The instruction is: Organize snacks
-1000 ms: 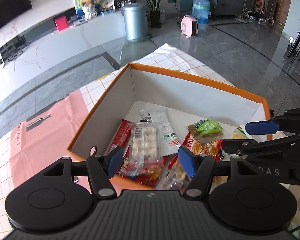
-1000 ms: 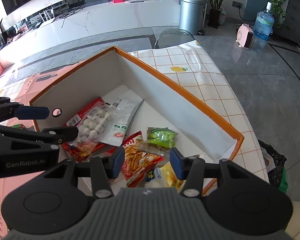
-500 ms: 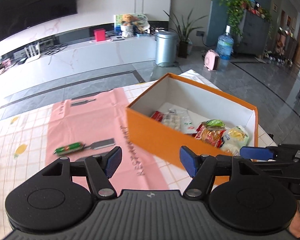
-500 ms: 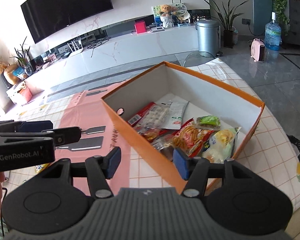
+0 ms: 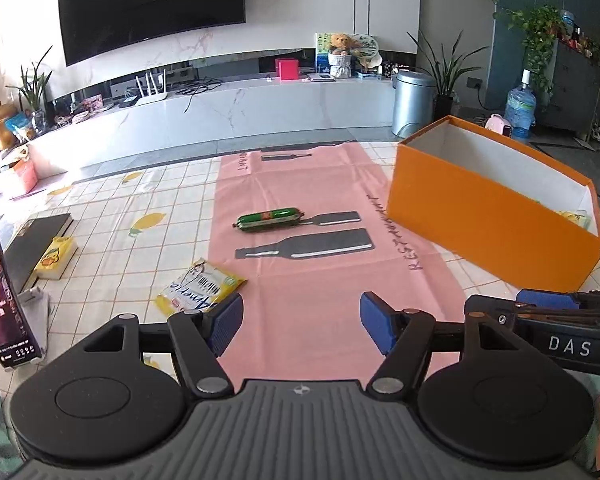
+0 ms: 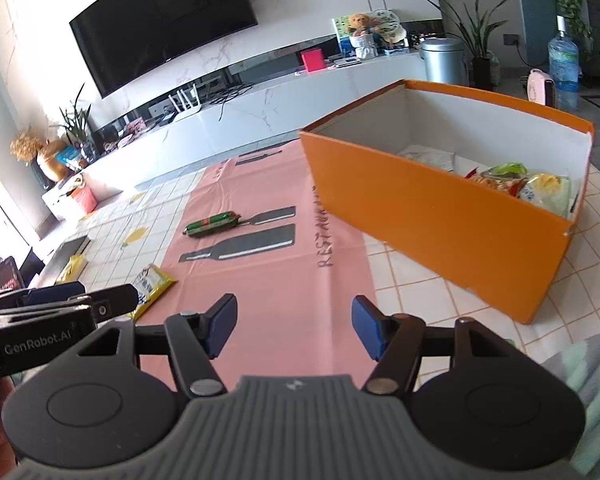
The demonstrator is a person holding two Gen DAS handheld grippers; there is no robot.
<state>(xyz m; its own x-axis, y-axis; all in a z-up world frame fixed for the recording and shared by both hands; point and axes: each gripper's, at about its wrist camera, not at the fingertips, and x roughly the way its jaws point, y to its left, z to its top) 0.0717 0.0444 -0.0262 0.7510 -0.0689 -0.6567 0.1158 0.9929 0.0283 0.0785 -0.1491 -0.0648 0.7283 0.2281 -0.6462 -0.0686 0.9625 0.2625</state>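
Both grippers, left and right, have just been opening; jaws released, nothing between. Left of the box lie the sausage and, nearer us, the yellow packet. We should straddle one snack squarely before closing.

Matt orange card box (white inside), glossy green sausage wrapper, shiny yellow plastic packet, smooth creased pink sheet, matt black plastic grippers, blue ribbed pads
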